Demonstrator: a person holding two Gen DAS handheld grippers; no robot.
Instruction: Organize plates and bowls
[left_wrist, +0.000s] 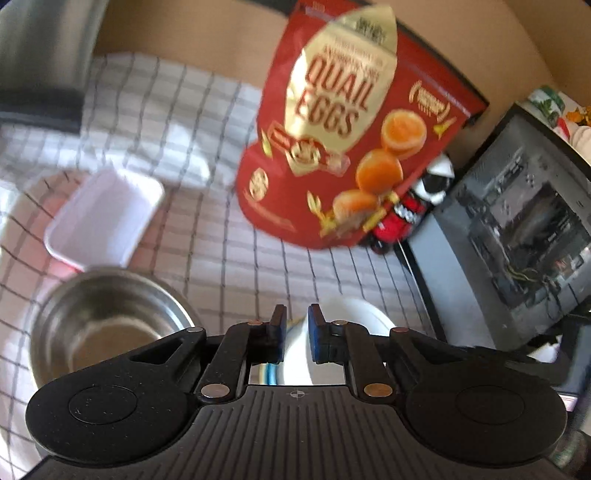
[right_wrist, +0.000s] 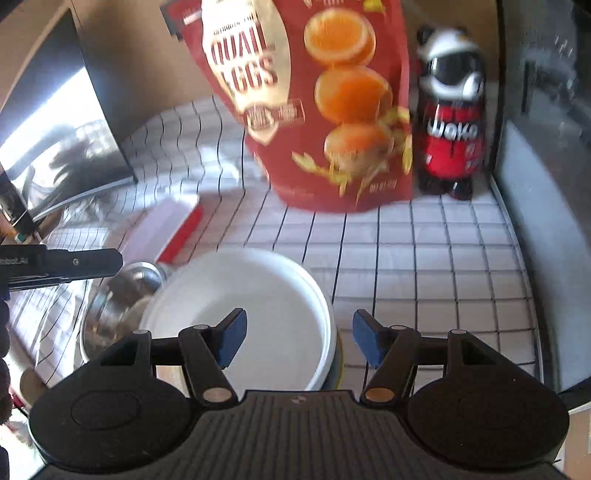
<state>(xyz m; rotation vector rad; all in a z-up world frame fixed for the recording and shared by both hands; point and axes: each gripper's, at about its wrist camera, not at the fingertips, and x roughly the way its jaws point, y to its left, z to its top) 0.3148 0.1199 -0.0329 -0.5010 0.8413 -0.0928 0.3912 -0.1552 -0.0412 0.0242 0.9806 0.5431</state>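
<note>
surface: white cloth with a dark grid (right_wrist: 424, 258) over a counter, tan wall behind, a dark glass-fronted appliance (left_wrist: 517, 229) at the right edge of the left wrist view; both views blurred.
backdrop: red quail eggs pouch (left_wrist: 347, 140) standing upper centre; panda-shaped red bottle (right_wrist: 450, 110) just beside it, upper right of the right wrist view.
white plate: white plate (right_wrist: 251, 310), lower centre of the right wrist view, sitting on something with a yellowish edge that i cannot make out; its left rim overlaps the steel bowl.
steel bowl: steel bowl (left_wrist: 107, 325), lower left of the left wrist view, empty, resting on the cloth.
tray: pale rectangular tray (left_wrist: 103, 218) with a red underside, left of centre, apart from the bowl.
left gripper: left gripper (left_wrist: 297, 325) has its jaws drawn close, a narrow gap showing; a white rim sits in the gap, but whether the pads pinch it i cannot tell.
right gripper: right gripper (right_wrist: 299, 339) has its jaws spread, straddling the plate's right rim, pads not touching it.
step in hand: looks like taking hold of the plate to move or stack it.
doing it well: slide one pad under the rim and one over, close square on the edge, lift level, keep clear of the bowl that the plate overlaps.
risk: a shallow bite on a smooth rim may slip; dragging could nudge the bowl.
count: one white plate, one steel bowl, one tray, one pouch, one bottle, two grippers.
</note>
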